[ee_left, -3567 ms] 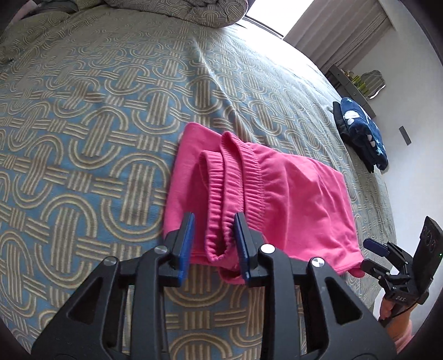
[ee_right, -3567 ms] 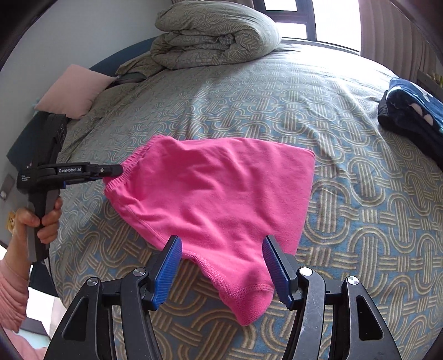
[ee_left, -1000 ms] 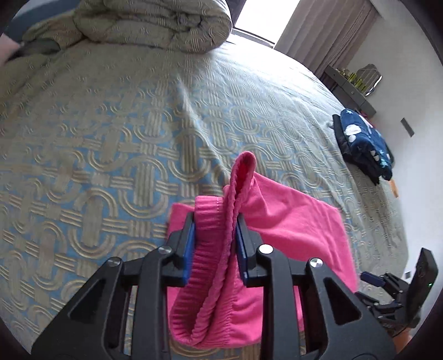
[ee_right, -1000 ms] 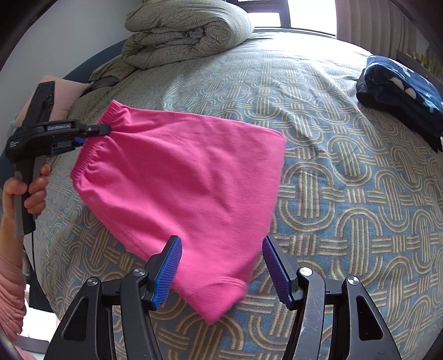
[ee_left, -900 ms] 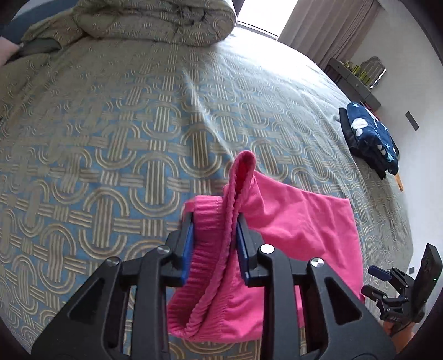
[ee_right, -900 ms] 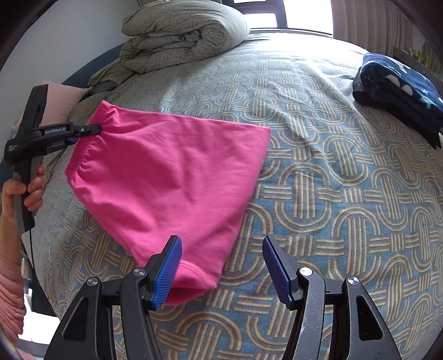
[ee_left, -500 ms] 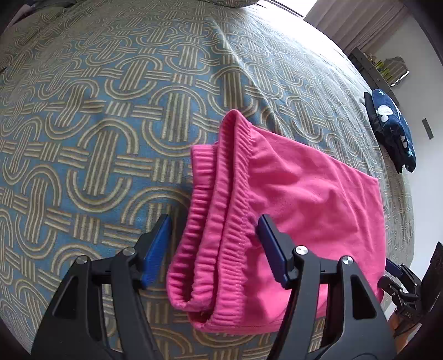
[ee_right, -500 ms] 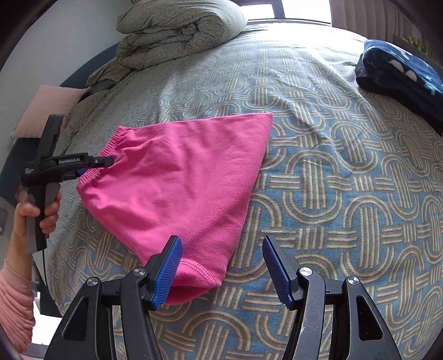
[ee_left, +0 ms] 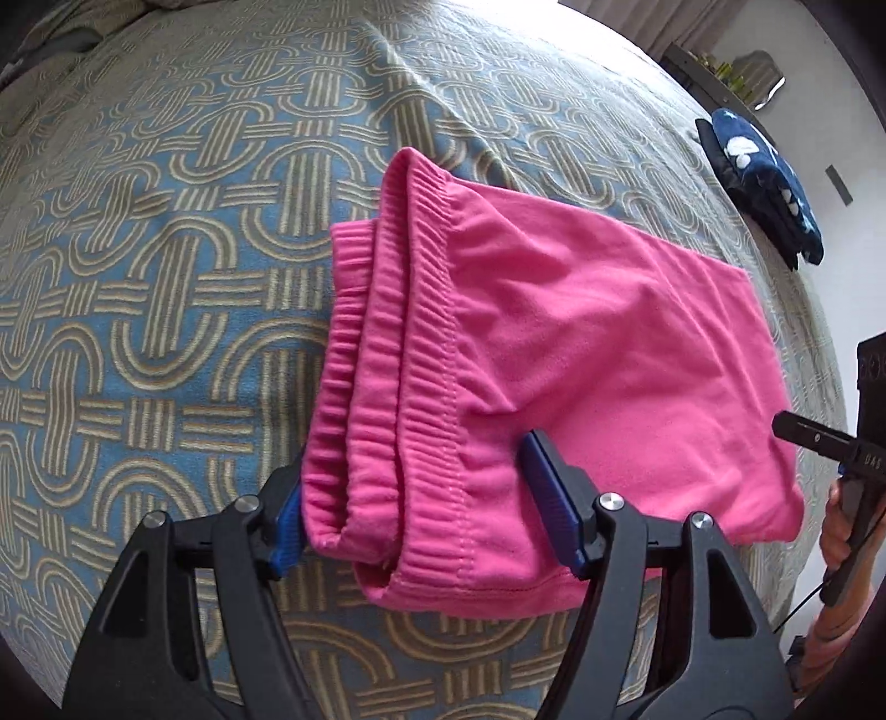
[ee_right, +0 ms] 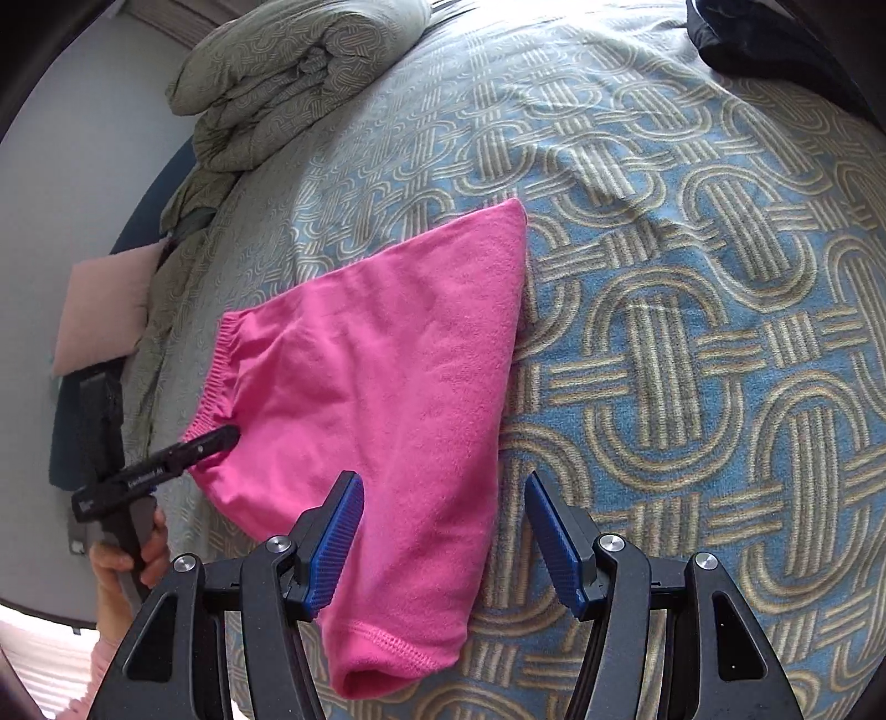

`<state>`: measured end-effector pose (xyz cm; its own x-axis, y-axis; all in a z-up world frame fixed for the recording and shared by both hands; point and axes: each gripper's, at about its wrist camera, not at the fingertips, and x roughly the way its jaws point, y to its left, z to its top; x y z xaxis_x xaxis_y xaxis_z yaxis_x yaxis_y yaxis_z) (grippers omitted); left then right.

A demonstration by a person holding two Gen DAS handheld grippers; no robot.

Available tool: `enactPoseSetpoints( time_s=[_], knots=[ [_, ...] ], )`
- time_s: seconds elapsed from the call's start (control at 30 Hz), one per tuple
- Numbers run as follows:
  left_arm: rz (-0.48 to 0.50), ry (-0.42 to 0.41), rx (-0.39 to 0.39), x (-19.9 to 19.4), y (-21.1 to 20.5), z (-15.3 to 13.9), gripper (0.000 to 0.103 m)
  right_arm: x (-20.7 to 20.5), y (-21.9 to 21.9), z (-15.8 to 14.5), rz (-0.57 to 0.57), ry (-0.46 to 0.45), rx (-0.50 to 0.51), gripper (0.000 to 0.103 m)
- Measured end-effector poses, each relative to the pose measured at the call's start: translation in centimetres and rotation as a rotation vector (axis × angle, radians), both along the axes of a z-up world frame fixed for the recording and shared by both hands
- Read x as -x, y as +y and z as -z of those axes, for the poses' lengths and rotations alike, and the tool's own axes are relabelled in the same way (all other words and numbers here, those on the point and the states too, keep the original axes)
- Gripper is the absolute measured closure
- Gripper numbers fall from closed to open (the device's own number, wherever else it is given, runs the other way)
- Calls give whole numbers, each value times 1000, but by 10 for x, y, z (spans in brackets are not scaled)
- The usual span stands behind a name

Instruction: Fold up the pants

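Your left gripper [ee_left: 426, 498] is opening around the pants [ee_left: 554, 343] waistband on the bed [ee_left: 166, 249]; your right gripper [ee_right: 443, 531] stands open over the hem.

A home bedroom, wide bed [ee_right: 692, 288] under a blue and beige loop-patterned cover, rolled duvet [ee_right: 293, 72] at its head, pink pillow [ee_right: 102, 310] beside it, curtains [ee_left: 626, 16] by a bright window

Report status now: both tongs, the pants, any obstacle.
Left tongs opening, waistband between pads. Right tongs open over hem, no grip. Pink pants folded, flat on bedspread. Nothing in the way.
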<state>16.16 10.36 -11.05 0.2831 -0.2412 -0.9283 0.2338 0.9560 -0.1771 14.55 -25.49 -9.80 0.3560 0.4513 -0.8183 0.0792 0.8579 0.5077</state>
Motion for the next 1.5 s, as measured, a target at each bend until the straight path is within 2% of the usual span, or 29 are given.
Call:
enactPoseSetpoints(
  time_s=[0.53,0.67,0.7,0.73,0.77,0.8,0.83,0.87,0.9,1.03,1.1,1.23,1.4,1.5],
  knots=[
    [-5,12,43,-19,-19,3,31,-17,5,5,-10,-19,-21,41],
    [10,17,48,-24,-27,5,28,-24,2,12,6,-35,-88,41],
    [17,12,50,-24,-28,5,28,-27,1,14,7,-42,-117,45],
    [21,4,52,-24,-27,5,29,-29,0,15,3,-42,-137,53],
    [21,-6,43,-24,-27,5,39,-32,1,17,-6,-36,-136,77],
    [17,-15,33,-24,-24,5,49,-34,2,19,-12,-25,-109,85],
    [9,-16,47,-23,-21,3,53,-36,3,19,-10,-21,-103,87],
    [0,-17,65,-22,-17,1,66,-36,5,17,-9,-28,-101,90],
    [-5,-20,77,-22,-16,-3,72,-34,7,12,-15,-43,-80,91],
    [-3,-60,50,-14,-24,-15,76,-26,18,-12,-37,-116,-11,92],
    [4,-81,41,-8,-32,-22,77,-22,19,-24,-37,-144,-9,92],
    [28,-96,82,0,-51,-42,79,-10,5,-47,-22,-185,-20,93],
    [115,-152,98,6,-108,-79,80,18,-40,-74,37,-249,-8,93],
    [207,-166,119,6,-167,-95,80,47,-86,-88,108,-284,6,93]
  ],
)
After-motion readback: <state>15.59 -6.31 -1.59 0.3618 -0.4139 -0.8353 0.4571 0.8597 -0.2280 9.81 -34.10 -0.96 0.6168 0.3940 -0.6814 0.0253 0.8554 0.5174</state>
